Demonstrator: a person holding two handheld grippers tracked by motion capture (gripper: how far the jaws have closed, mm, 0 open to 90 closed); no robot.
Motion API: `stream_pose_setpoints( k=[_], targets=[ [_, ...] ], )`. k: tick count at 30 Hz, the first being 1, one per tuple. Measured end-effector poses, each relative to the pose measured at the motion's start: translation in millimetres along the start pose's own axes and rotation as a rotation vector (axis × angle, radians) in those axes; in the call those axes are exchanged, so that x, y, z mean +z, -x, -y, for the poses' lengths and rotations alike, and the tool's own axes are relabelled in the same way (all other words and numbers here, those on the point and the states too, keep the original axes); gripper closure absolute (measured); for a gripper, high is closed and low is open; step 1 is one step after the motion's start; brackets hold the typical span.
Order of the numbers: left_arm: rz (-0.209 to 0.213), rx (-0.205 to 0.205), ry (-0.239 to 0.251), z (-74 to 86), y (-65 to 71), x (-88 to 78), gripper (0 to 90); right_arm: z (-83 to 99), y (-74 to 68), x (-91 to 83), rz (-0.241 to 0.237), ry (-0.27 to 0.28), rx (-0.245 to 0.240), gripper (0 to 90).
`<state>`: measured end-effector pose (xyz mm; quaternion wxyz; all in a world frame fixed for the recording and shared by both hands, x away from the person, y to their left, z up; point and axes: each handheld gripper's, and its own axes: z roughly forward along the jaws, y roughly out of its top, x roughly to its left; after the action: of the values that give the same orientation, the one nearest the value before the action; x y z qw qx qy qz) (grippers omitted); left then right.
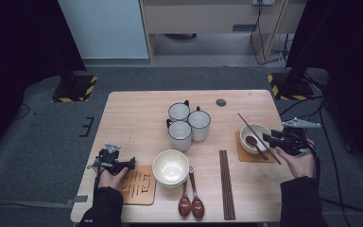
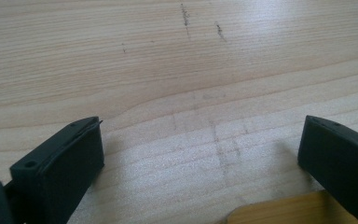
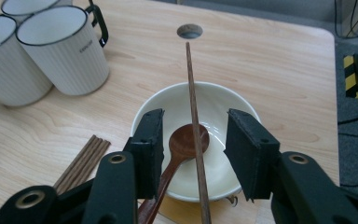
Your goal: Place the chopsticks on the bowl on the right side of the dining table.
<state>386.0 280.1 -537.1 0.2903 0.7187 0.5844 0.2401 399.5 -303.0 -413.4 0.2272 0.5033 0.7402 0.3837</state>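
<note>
A cream bowl (image 1: 263, 128) sits on a wooden coaster (image 1: 242, 153) at the table's right side. A brown wooden spoon (image 3: 186, 140) rests inside the bowl (image 3: 219, 105). One single chopstick (image 3: 191, 84) lies across the bowl's rim, also seen from above as the chopstick (image 1: 246, 124). My right gripper (image 3: 193, 149) is open just above the bowl's near side, its jaws on either side of the chopstick without touching it; from above the right gripper (image 1: 270, 138) points left. My left gripper (image 2: 200, 154) is open and empty over bare wood; in the high view the left gripper (image 1: 130, 163) rests at the front left.
Three white mugs (image 1: 189, 124) cluster mid-table. A second cream bowl (image 1: 170, 166) stands at the front centre, with two brown spoons (image 1: 191, 204) beside it and a bundle of chopsticks (image 1: 226, 184) to its right. A patterned coaster (image 1: 139, 187) lies by the left gripper.
</note>
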Motion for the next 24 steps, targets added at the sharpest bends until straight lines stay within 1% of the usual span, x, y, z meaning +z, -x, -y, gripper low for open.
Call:
stream_pose_setpoints(
  k=[1,2,3,5,6,8,9,11,13,14,20,23,24],
  targets=[
    [0.0,0.0,0.0,0.0,0.0,0.0,0.0,0.0,0.0,0.0,0.0,0.0,0.0,56.1],
    [0.0,0.0,0.0,0.0,0.0,0.0,0.0,0.6,-2.1,-4.9,0.007,0.016,-0.009,54.2],
    [0.0,0.0,0.0,0.0,0.0,0.0,0.0,0.9,-3.4,-7.4,0.007,0.02,-0.009,53.8],
    [0.0,0.0,0.0,0.0,0.0,0.0,0.0,1.1,-4.2,-9.1,0.008,0.028,-0.011,52.8],
    [0.0,0.0,0.0,0.0,0.0,0.0,0.0,1.4,-6.6,-14.4,0.011,0.036,-0.009,51.9],
    [0.0,0.0,0.0,0.0,0.0,0.0,0.0,1.6,-7.8,-18.4,0.008,0.054,-0.009,50.7],
    [0.0,0.0,0.0,0.0,0.0,0.0,0.0,1.6,-7.8,-18.4,0.008,0.054,-0.009,50.7],
    [0.0,0.0,0.0,0.0,0.0,0.0,0.0,2.0,-10.8,-23.6,0.014,0.063,-0.008,49.7],
    [0.0,0.0,0.0,0.0,0.0,0.0,0.0,2.3,-13.4,-27.1,0.01,0.07,-0.011,49.2],
    [0.0,0.0,0.0,0.0,0.0,0.0,0.0,2.5,-17.0,-30.8,0.009,0.077,-0.018,49.1],
    [0.0,0.0,0.0,0.0,0.0,0.0,0.0,3.3,-25.0,-38.6,-0.007,0.095,-0.025,48.9],
    [0.0,0.0,0.0,0.0,0.0,0.0,0.0,4.6,-29.1,-42.2,-0.011,0.101,-0.018,48.7],
    [0.0,0.0,0.0,0.0,0.0,0.0,0.0,5.4,-32.4,-45.0,-0.019,0.107,-0.009,48.8]
  ],
)
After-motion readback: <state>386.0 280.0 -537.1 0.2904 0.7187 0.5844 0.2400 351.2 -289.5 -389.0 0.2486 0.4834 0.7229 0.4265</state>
